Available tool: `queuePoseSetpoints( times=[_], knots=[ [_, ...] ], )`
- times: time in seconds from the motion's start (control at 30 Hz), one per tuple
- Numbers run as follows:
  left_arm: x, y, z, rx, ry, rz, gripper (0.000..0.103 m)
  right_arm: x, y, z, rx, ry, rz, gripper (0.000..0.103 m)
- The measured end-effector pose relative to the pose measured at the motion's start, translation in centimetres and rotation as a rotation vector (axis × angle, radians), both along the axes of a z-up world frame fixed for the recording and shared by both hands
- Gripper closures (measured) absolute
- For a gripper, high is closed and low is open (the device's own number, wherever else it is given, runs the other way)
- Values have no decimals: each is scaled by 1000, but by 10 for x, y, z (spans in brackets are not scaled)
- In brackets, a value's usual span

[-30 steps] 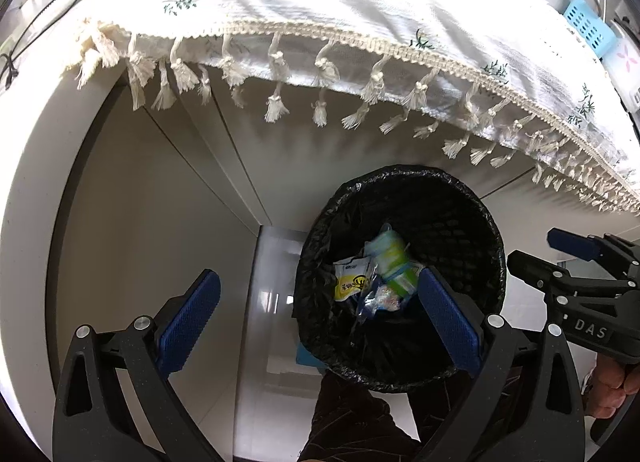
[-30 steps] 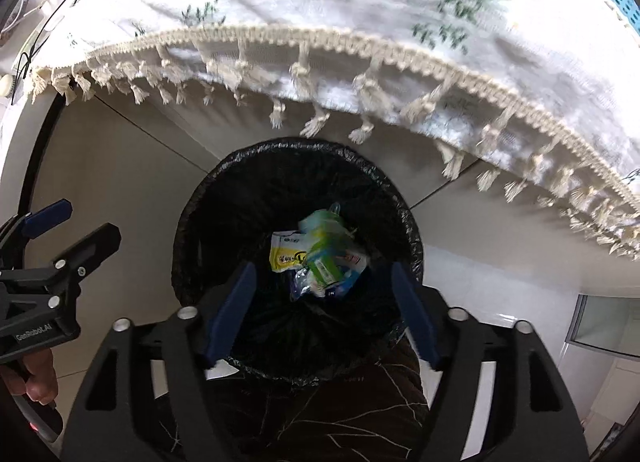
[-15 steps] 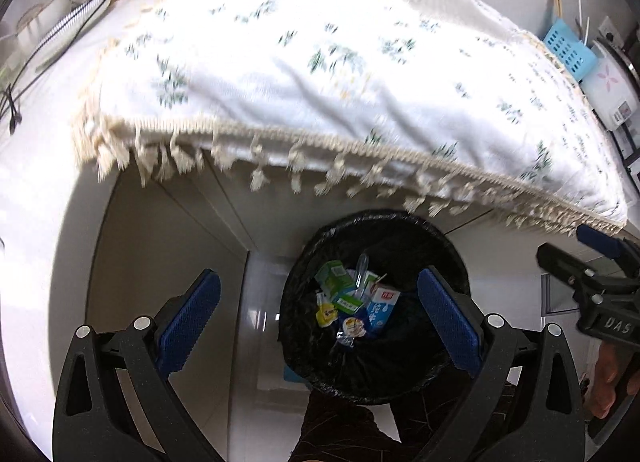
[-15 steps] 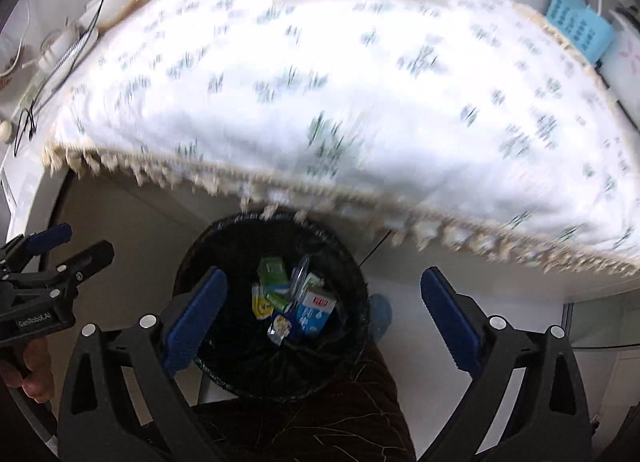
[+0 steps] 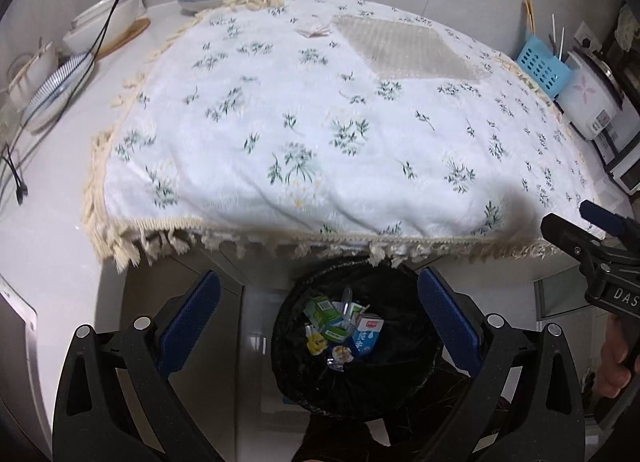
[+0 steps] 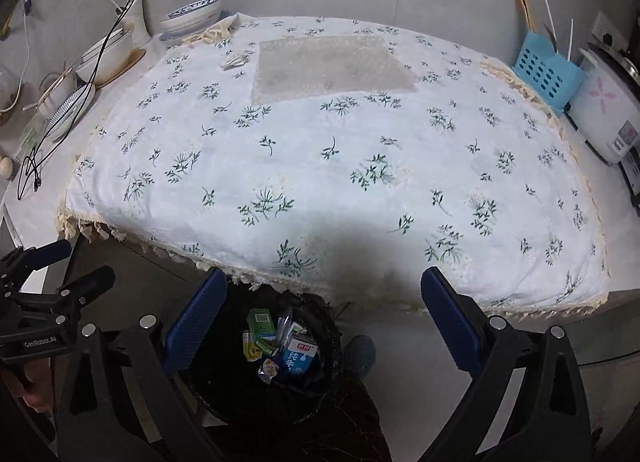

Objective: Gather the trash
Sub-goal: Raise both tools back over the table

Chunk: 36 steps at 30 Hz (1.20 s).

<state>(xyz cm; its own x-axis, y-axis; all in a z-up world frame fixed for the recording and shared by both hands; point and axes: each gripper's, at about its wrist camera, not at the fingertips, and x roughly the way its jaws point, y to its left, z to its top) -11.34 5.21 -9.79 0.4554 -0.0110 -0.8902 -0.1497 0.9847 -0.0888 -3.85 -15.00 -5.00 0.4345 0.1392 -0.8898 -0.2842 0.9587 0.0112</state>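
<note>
Both views now show the whole floral cloth where earlier only its fringe hung over the bin. Bin, lined black, holds two green cartons, one blue-white carton and small wrappers; fringe overhangs its far rim. Left gripper and right gripper are wide open, empty.
</note>
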Motion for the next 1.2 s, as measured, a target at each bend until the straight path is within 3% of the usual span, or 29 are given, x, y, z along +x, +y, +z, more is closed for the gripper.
queuePoseSetpoints(
  times=[0.6,0.87,1.2],
  knots=[
    [88,7,47,-8,-60,-8,6,79,-10,51,-14,-64,-30,9],
    [142,18,41,-5,-45,6,6,129,-24,46,-34,-42,-48,9],
    [222,46,32,8,-29,94,6,199,-24,26,-46,9,13,9]
  ],
)
